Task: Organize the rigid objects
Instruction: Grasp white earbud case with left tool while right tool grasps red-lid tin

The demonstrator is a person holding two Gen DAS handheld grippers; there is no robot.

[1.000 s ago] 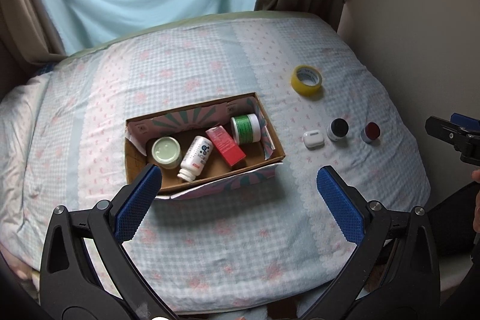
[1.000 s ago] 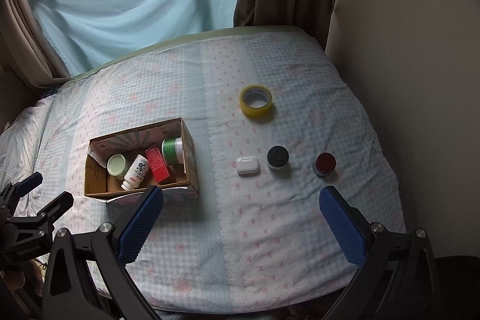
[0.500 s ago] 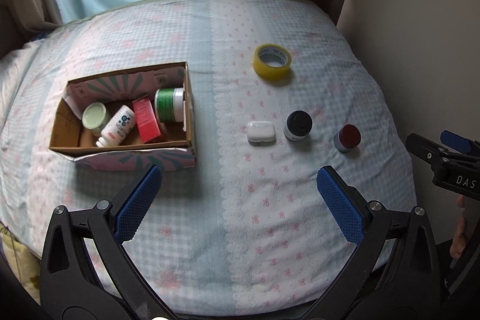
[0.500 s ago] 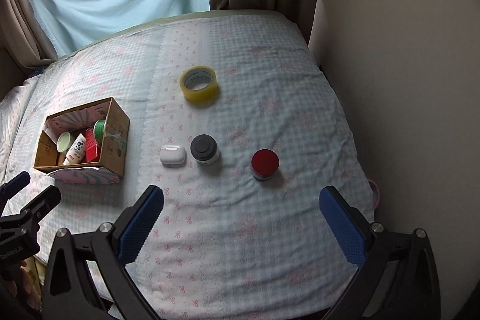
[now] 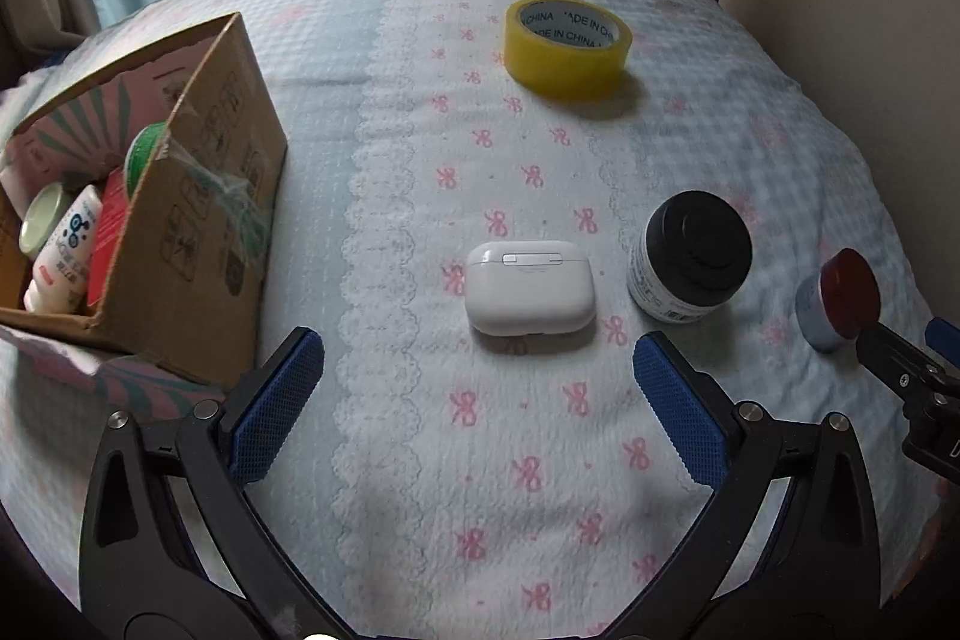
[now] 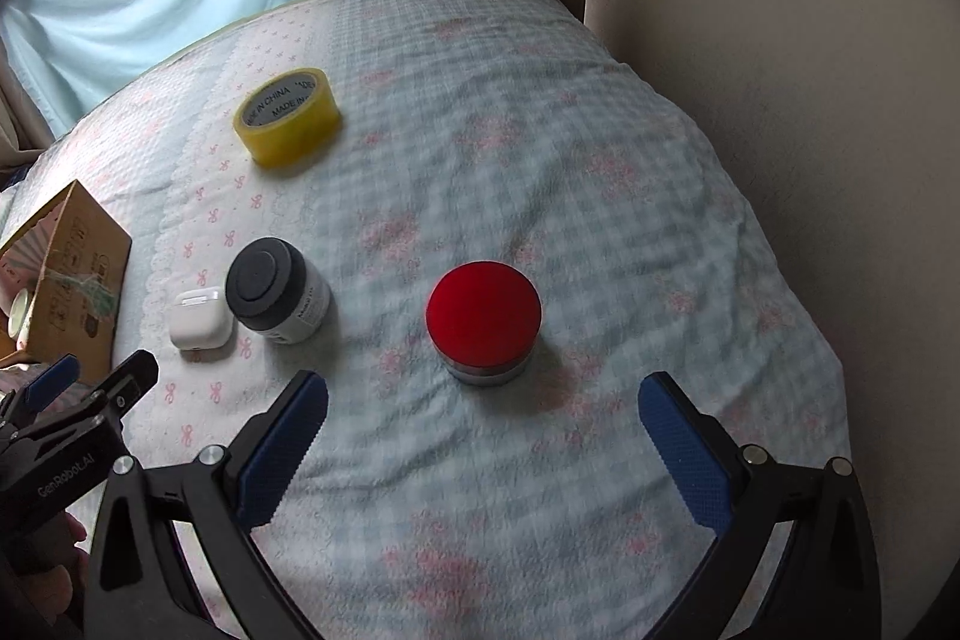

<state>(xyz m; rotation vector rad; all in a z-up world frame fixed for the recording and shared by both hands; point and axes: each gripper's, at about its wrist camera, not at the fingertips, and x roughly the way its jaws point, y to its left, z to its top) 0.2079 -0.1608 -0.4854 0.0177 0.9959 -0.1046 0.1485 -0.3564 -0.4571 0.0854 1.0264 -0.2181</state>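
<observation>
Soft quilted bedspread (image 6: 600, 130): both the left gripper (image 5: 474, 388) and the right gripper (image 6: 483, 430) spread wide, empty; round red-lidded jar (image 6: 483, 319) could tip on the yielding fabric if nudged off-centre.

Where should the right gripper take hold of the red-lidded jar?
Grip the red-lidded jar across its round side wall, coming from above and the near side. It stands upright between the open right gripper's fingers, with bare bedspread on both sides.

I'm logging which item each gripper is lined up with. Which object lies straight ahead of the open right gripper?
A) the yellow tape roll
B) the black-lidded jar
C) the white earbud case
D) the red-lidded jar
D: in the right wrist view the red-lidded jar sits centred ahead of the right gripper.
</observation>
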